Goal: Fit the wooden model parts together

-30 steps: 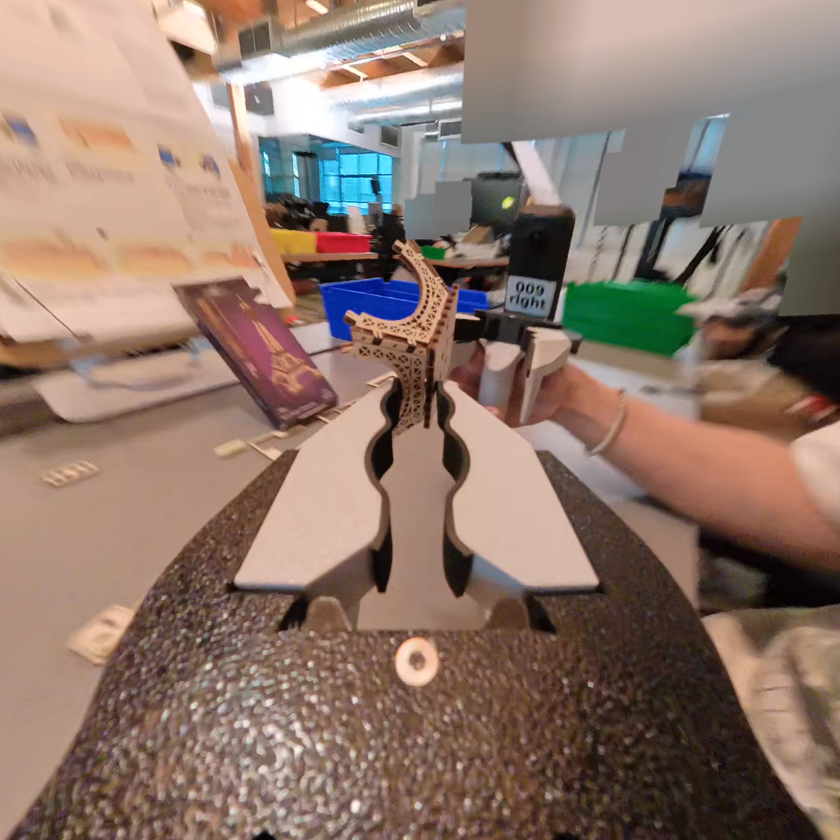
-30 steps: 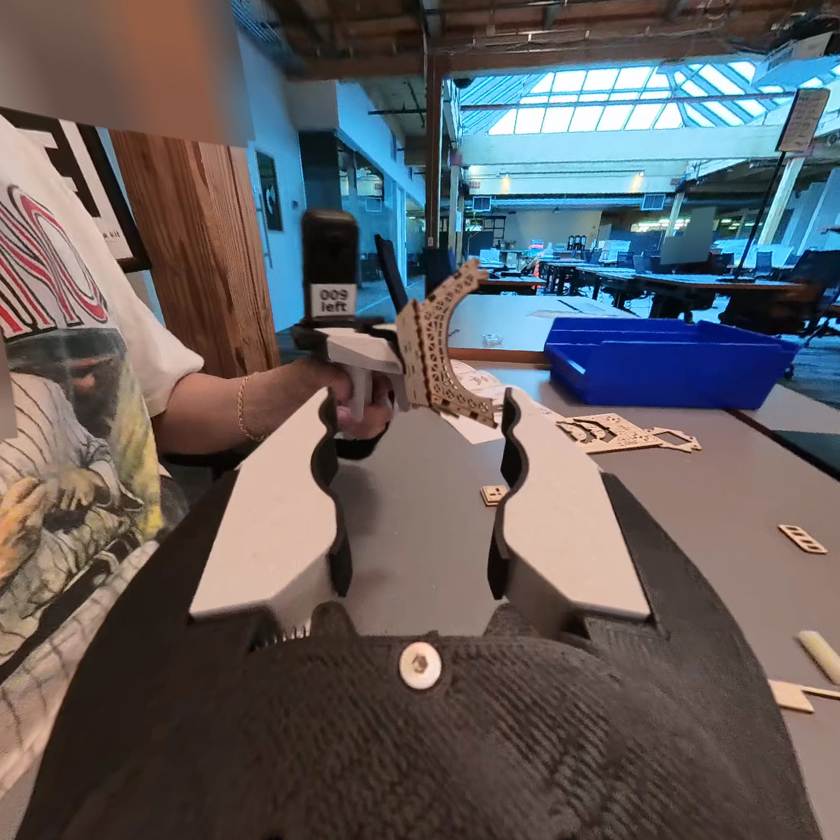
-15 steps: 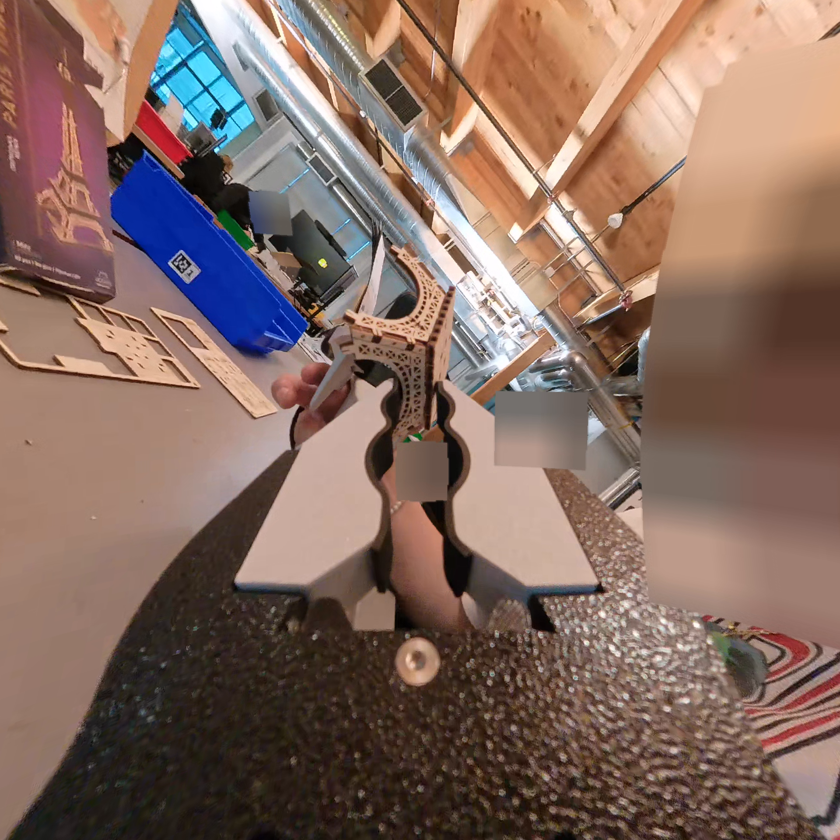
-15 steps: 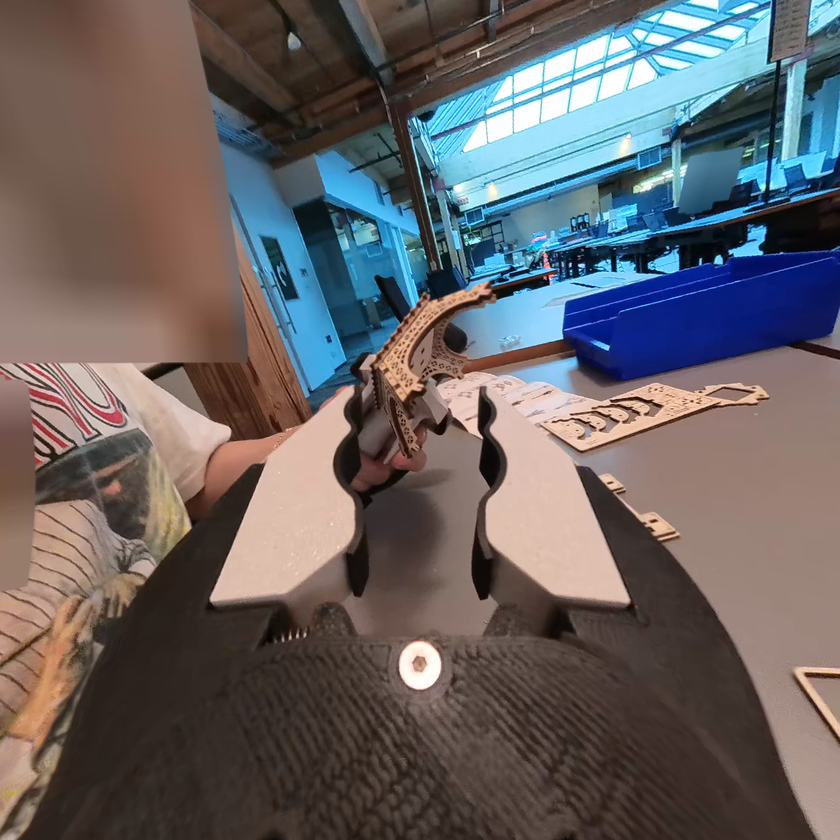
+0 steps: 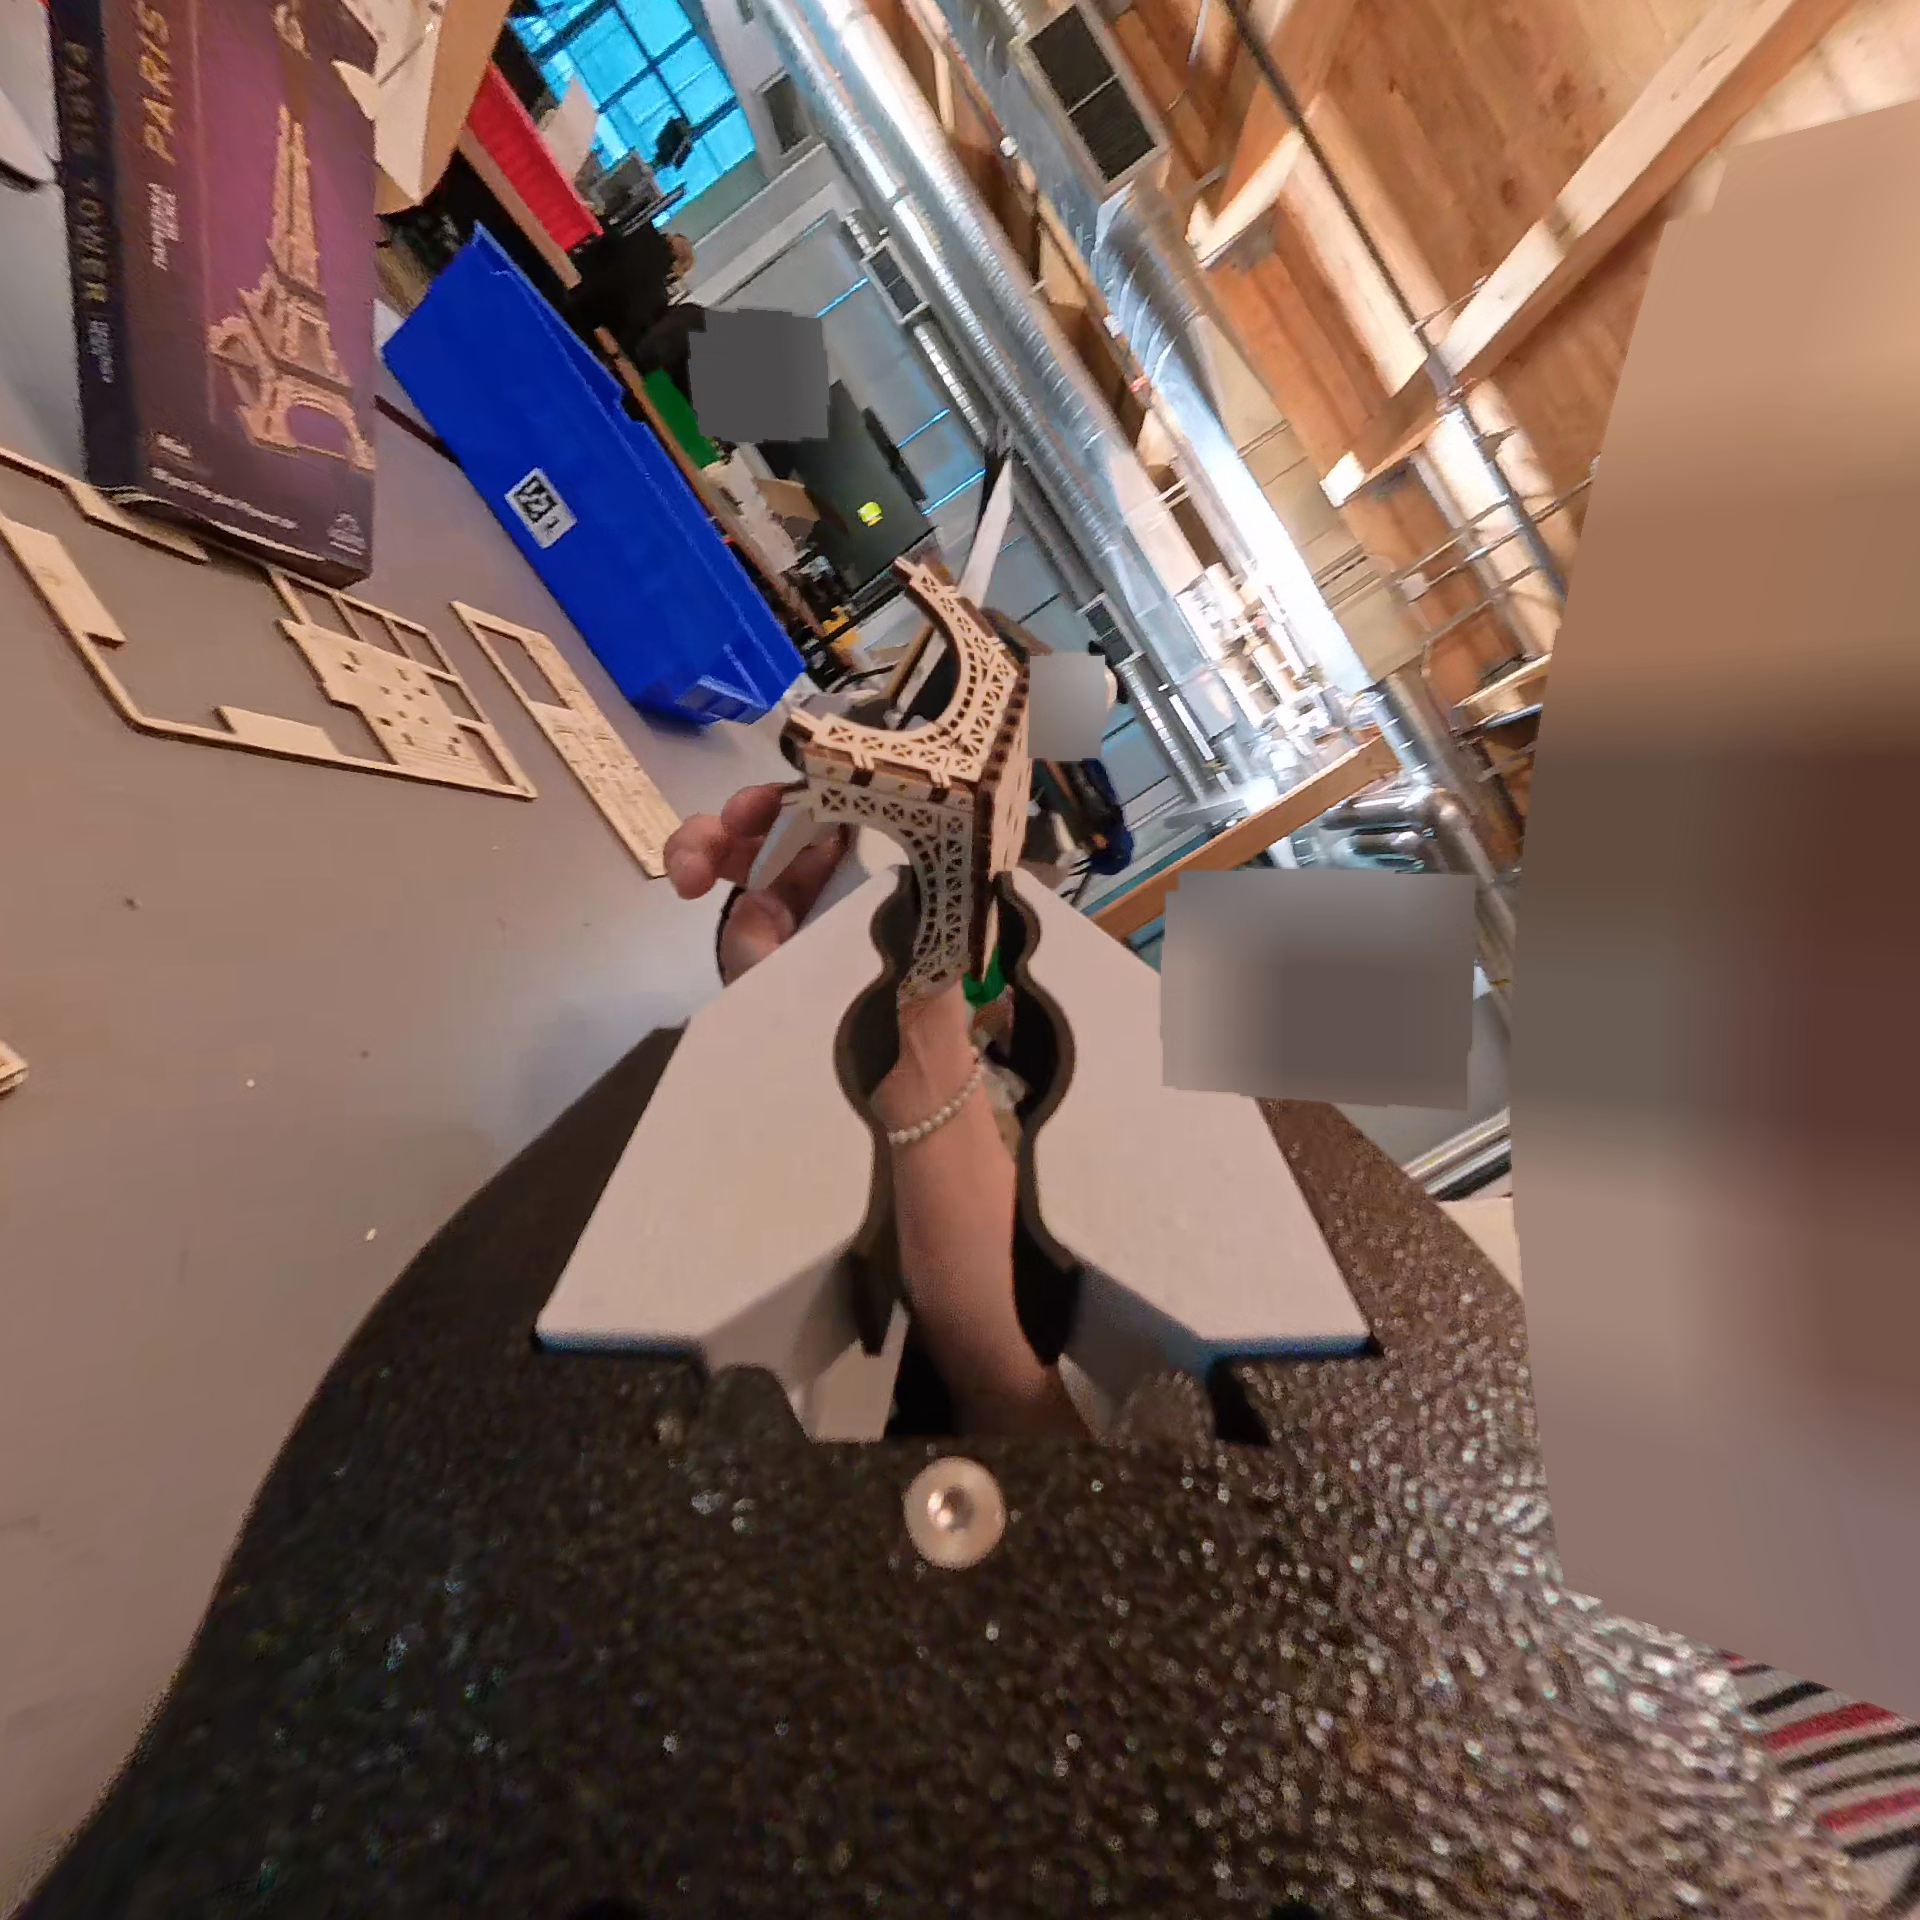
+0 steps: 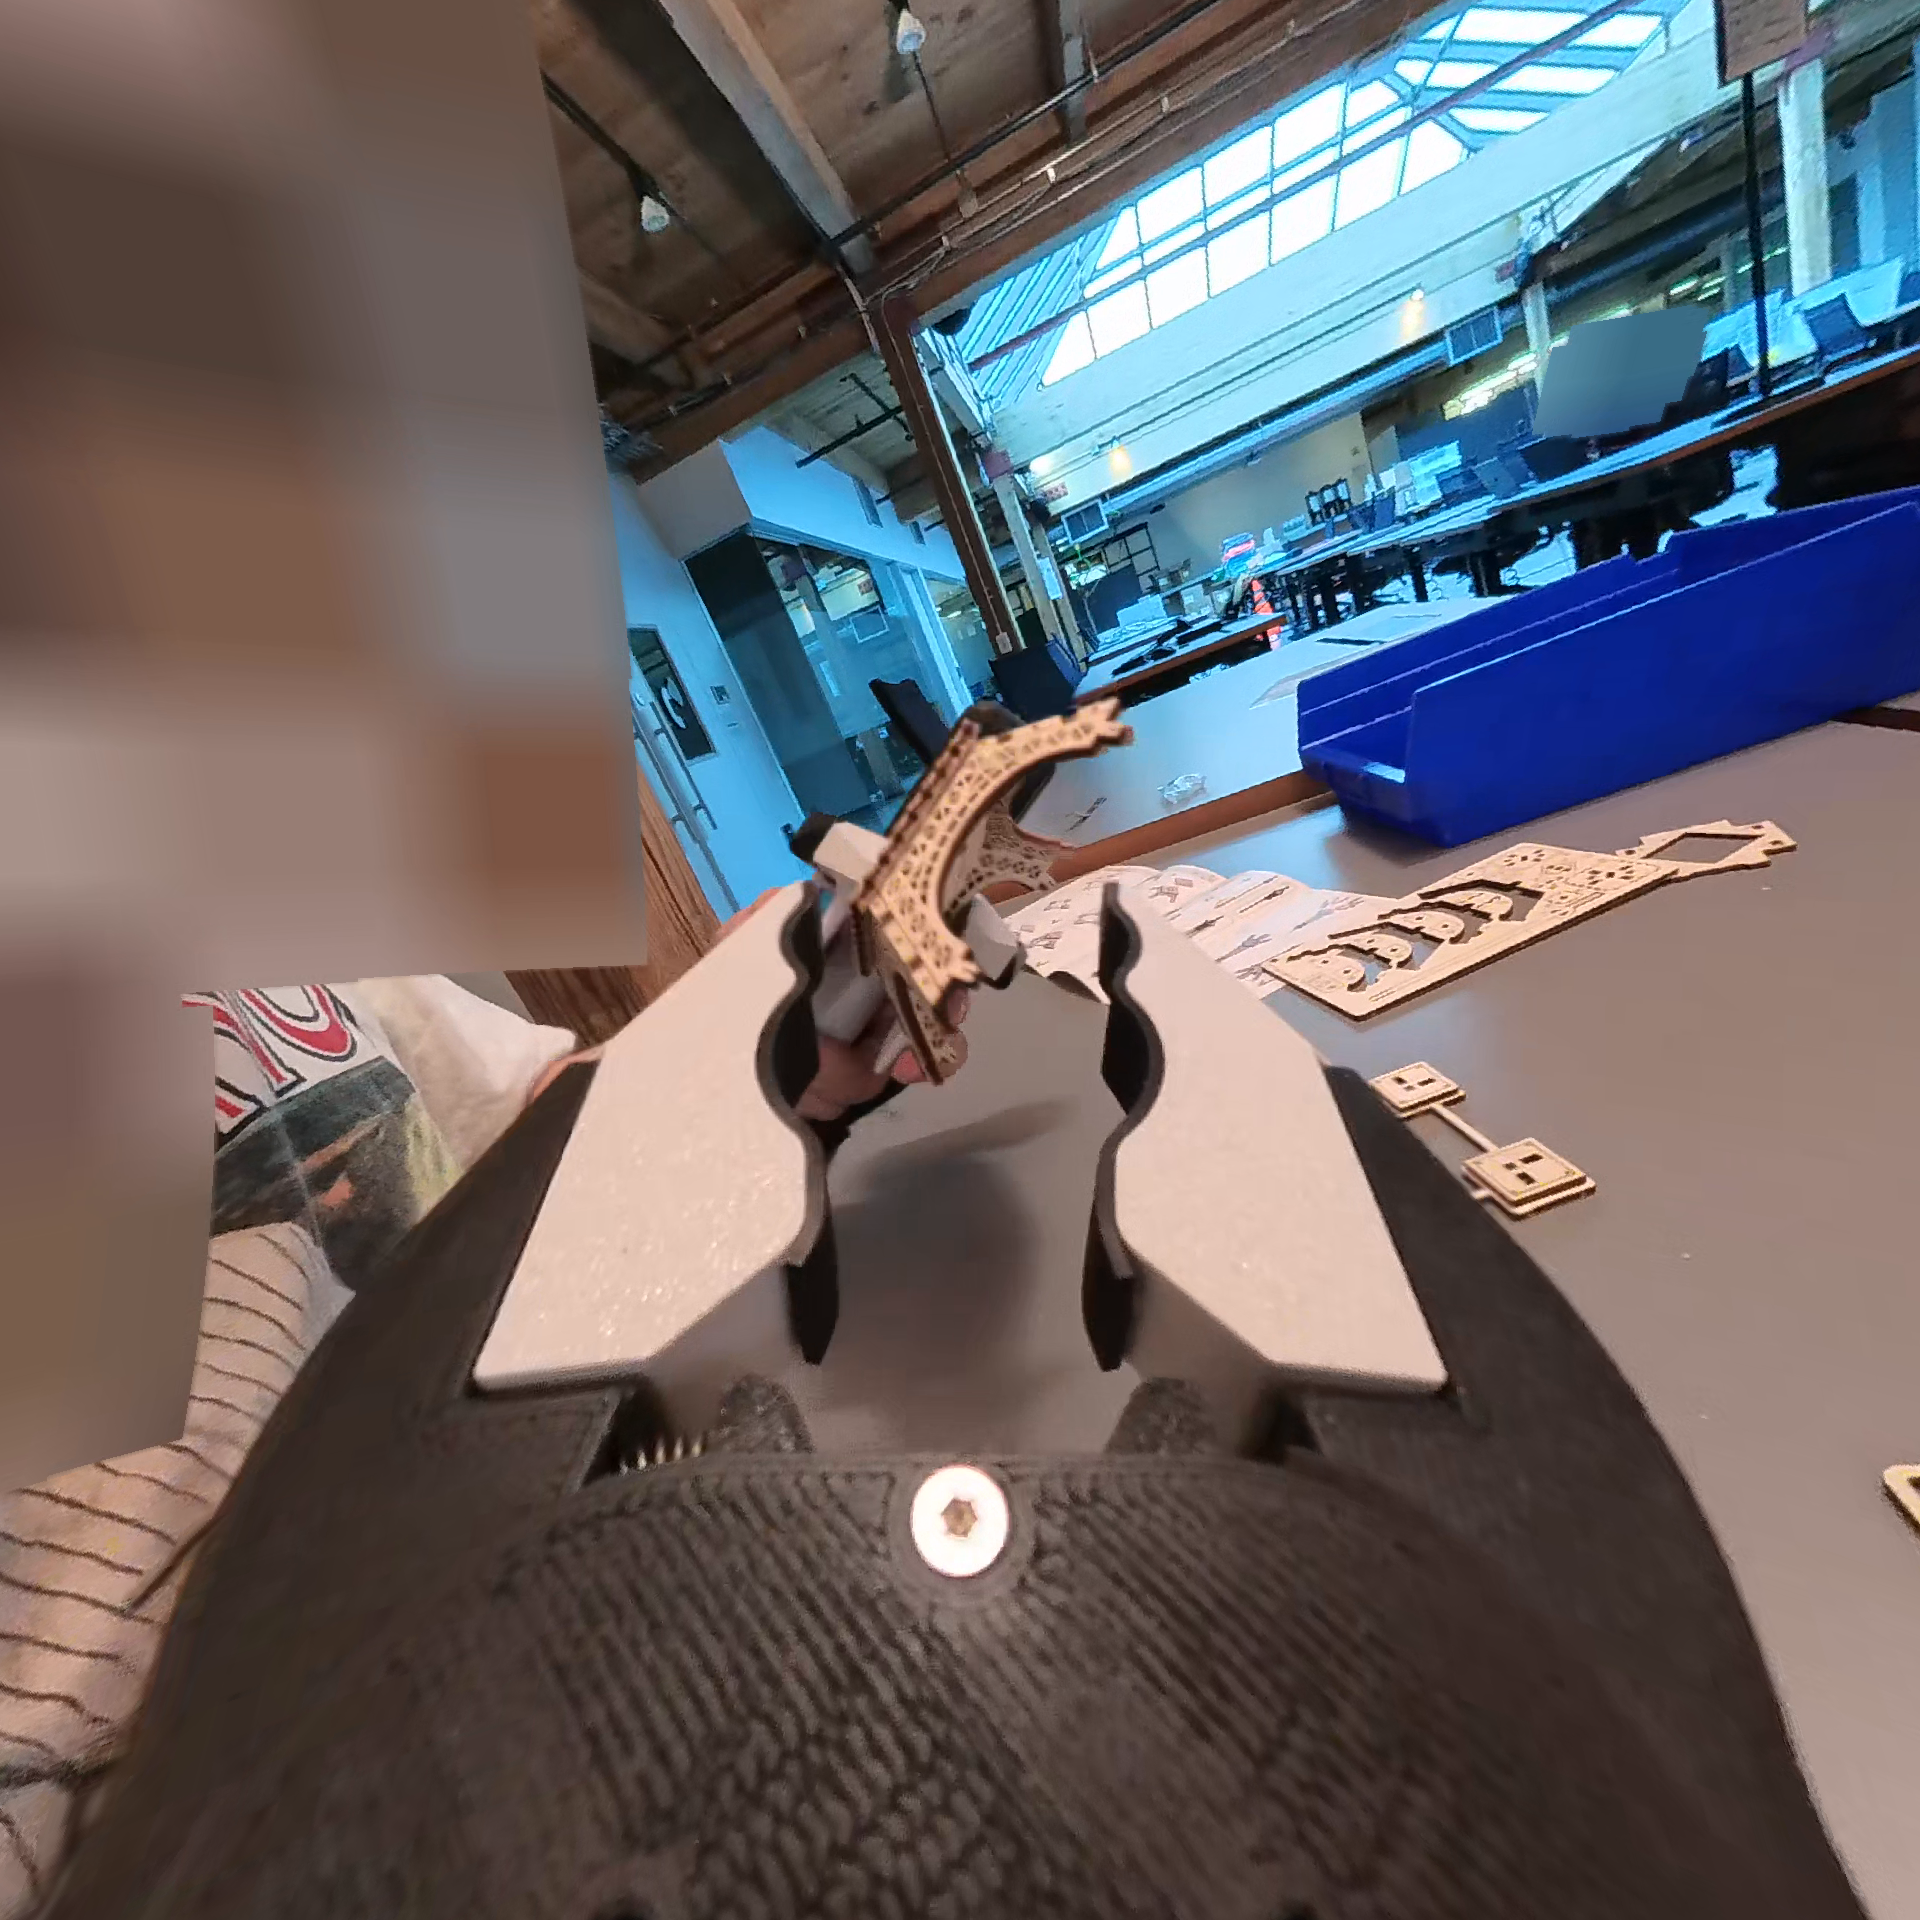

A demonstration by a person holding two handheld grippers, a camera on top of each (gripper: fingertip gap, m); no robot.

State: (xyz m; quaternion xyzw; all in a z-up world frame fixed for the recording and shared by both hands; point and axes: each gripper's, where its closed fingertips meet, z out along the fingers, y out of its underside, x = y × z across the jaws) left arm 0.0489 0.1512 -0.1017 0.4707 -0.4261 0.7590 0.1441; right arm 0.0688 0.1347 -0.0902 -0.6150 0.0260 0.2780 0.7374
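Observation:
My left gripper (image 5: 951,914) is shut on a wooden tower assembly (image 5: 920,758), a lattice piece with curved legs, and holds it up in the air, tilted. The same assembly (image 6: 951,862) shows in the right wrist view, held by the left gripper's pale fingers (image 6: 847,935) just beyond my right gripper. My right gripper (image 6: 951,945) is open and empty, its jaws wide apart, pointing at the assembly from close by. A hand (image 5: 748,873) shows behind the assembly in the left wrist view.
On the grey table lie laser-cut wooden sheets (image 5: 384,686) (image 6: 1475,925), small loose wooden parts (image 6: 1527,1174) and a printed sheet (image 6: 1174,904). A purple kit box (image 5: 218,270) and a blue bin (image 5: 582,488) (image 6: 1621,675) stand farther back.
Both grippers have tilted and turned; the left one has rolled so the ceiling fills its view. The right gripper has drawn closer to the assembly. The left stays shut on it, the right stays open.

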